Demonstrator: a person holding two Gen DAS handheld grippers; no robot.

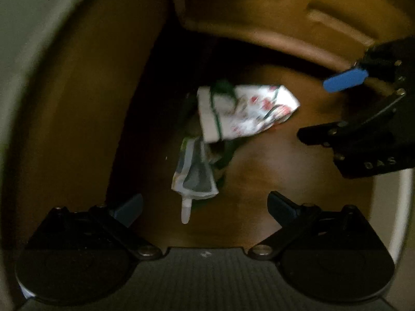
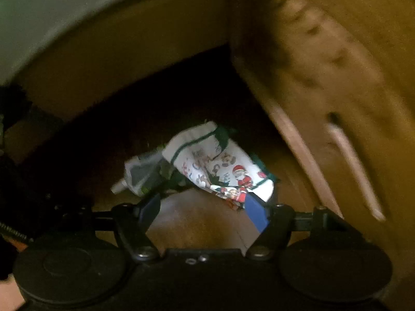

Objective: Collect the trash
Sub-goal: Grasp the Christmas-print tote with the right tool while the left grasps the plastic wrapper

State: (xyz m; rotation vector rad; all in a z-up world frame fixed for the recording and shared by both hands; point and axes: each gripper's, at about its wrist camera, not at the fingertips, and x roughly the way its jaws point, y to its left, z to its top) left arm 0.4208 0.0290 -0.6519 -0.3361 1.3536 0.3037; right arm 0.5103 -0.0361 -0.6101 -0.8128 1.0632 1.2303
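Note:
A crumpled white Christmas-print wrapper (image 1: pixel 243 111) (image 2: pixel 223 168) lies on a dim brown floor. Beside it lies a flattened squeeze pouch with a white spout (image 1: pixel 194 176) (image 2: pixel 140 173). My left gripper (image 1: pixel 206 207) points down over the pouch, open, with the spout showing between its fingers and no contact. My right gripper (image 2: pixel 203 204) is also open, just short of the wrapper, whose lower edge lies by its blue right pad (image 2: pixel 256 212). In the left wrist view the right gripper (image 1: pixel 326 106) comes in from the right, next to the wrapper. Both views are blurred.
A pale curved edge (image 1: pixel 31 51) (image 2: pixel 64 13) borders the floor on the left. Brown wooden furniture with light slats (image 2: pixel 337 142) (image 1: pixel 298 33) rises on the far and right side. Bare brown floor (image 1: pixel 259 171) surrounds the trash.

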